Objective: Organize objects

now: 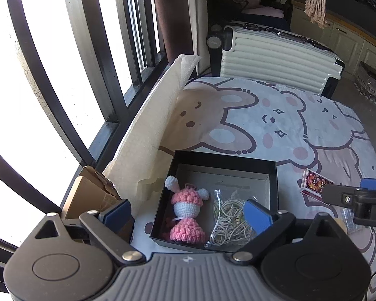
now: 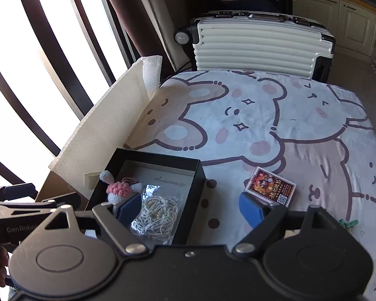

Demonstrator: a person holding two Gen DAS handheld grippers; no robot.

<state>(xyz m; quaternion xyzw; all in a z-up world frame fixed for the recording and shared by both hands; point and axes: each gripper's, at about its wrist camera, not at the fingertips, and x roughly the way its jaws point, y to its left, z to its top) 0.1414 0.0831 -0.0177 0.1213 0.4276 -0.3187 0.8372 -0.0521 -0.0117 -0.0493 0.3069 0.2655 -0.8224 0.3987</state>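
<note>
Holding both your left gripper (image 1: pixel 188 215) and right gripper (image 2: pixel 191 207) released, you hover over the black square cardboard box (image 1: pixel 272 175) near the blanket's (image 1: pixel 275 115) window-side edge.

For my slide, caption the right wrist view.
Open right gripper hovers between black box, holding crochet doll and bagged cord, and card box.
</note>
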